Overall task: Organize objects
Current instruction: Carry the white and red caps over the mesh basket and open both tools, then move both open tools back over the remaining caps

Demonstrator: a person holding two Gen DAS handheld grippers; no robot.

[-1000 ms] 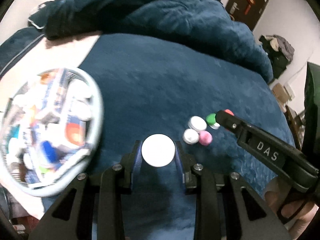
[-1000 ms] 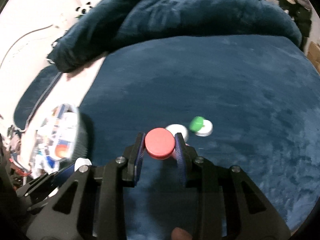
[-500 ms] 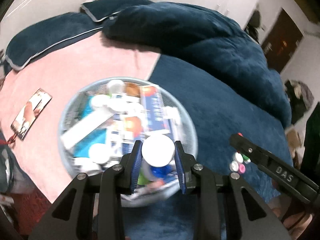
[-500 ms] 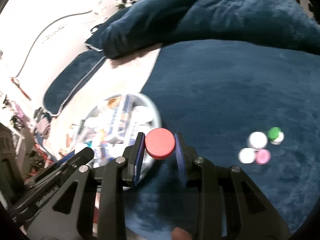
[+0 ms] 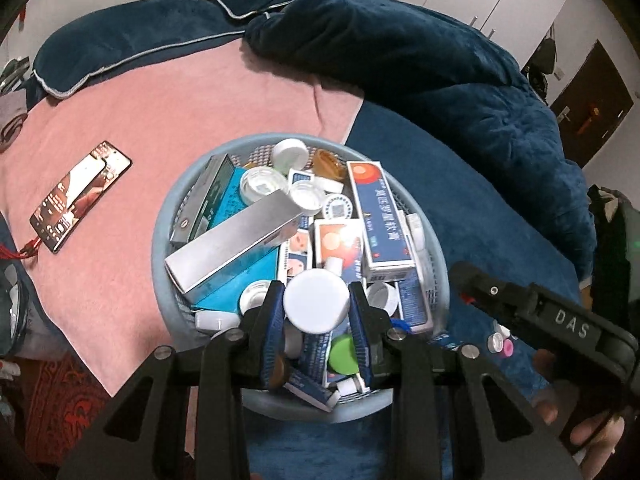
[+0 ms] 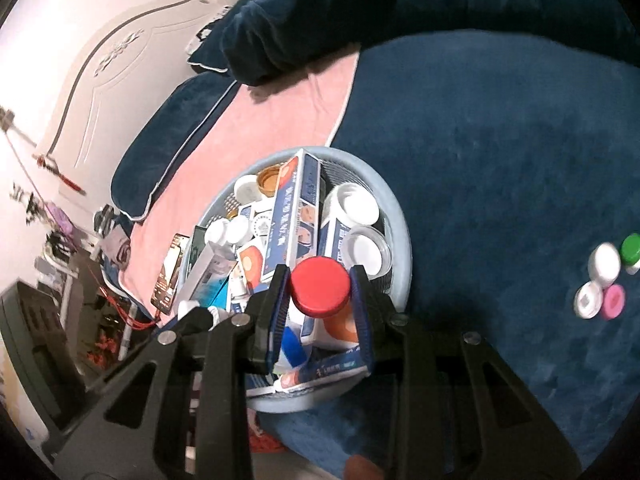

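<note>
My left gripper is shut on a white-capped bottle and hangs over the near part of a round pale-blue basket packed with boxes, jars and tubes. My right gripper is shut on a red-capped bottle above the same basket, near its front rim. In the left wrist view the right gripper's black body reaches in from the right. Several small jars with white, pink and green lids lie on the blue blanket to the right.
A phone lies on the pink sheet left of the basket. A bunched dark-blue duvet and pillows fill the back. The bed edge and a red rug lie at the lower left. A person's fingers hold the right tool.
Both grippers have swung left from the jars on the blue blanket to above the basket, each carrying its bottle. The jars now sit far to the right.
</note>
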